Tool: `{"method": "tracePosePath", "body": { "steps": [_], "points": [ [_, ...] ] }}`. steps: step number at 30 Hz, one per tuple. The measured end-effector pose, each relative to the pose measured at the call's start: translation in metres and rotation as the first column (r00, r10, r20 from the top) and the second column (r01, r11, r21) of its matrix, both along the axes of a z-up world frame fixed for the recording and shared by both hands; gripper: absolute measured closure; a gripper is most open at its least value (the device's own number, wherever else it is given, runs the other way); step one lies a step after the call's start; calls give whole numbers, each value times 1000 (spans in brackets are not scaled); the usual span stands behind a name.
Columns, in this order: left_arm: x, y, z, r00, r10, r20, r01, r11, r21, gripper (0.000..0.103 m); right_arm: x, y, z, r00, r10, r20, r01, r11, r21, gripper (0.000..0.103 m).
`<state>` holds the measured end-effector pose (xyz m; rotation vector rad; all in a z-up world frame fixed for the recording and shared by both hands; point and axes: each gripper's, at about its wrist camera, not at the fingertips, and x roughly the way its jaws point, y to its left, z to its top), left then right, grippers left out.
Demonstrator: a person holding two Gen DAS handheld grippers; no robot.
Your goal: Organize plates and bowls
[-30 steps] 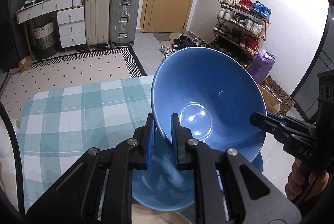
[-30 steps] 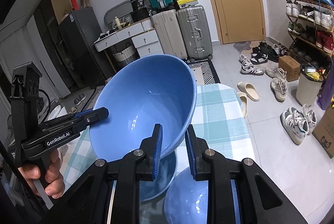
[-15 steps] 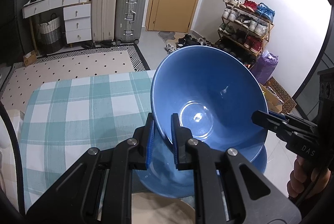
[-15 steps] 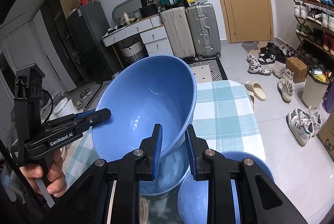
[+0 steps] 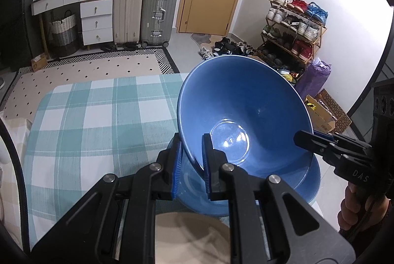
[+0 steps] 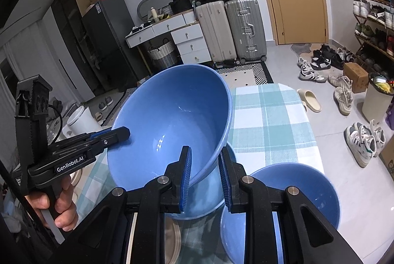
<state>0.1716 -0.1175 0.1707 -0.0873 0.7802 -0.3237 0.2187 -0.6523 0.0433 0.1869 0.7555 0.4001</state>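
checked teal-and-white cloth covers the table (image 5: pixel 98 131), which fills the left half of my left-hand view and runs off toward twelve o'clock. over it i hold the big blue bowl (image 5: pixel 243 116), tilted with its open mouth toward me, above a second blue bowl (image 5: pixel 307 180) that sits under it on the table. a third blue bowl (image 6: pixel 305 192) stands just beside that one, at about four o'clock in my right-hand view. a beige plate (image 5: pixel 192 237) lies at six o'clock, close under my left tool, partly hidden by it.

my left gripper (image 5: pixel 190 158) is clenched on the near rim of the held bowl, one blue pad outside the wall and one inside. my right gripper (image 6: pixel 205 173) is clamped on the opposite rim in the same way, one finger in the bowl and one out. in the left-hand view its tip shows at three o'clock on the rim, with my right hand (image 5: pixel 357 209) around its handle; my left hand (image 6: pixel 56 202) shows at eight o'clock in the right-hand view.
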Motion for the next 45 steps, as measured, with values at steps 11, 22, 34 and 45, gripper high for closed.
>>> {"method": "tracePosePath", "body": {
  "steps": [11,22,34,45],
  "points": [
    [-3,7,-28,1000,10,-23,-10,1000,13,92,1,9,-22,999,20,-28,-20,1000,-13,80],
    [5,4,-58,999,13,-47,-12,999,32,91,4,17,-41,999,10,-49,-14,998,-66,80],
    [15,2,-88,998,27,-63,-23,997,75,91,6,29,-58,998,10,-56,-17,992,-127,80],
    [22,1,-117,997,35,-69,-27,993,117,90,10,35,-73,999,8,-49,-17,980,-197,80]
  ]
}}
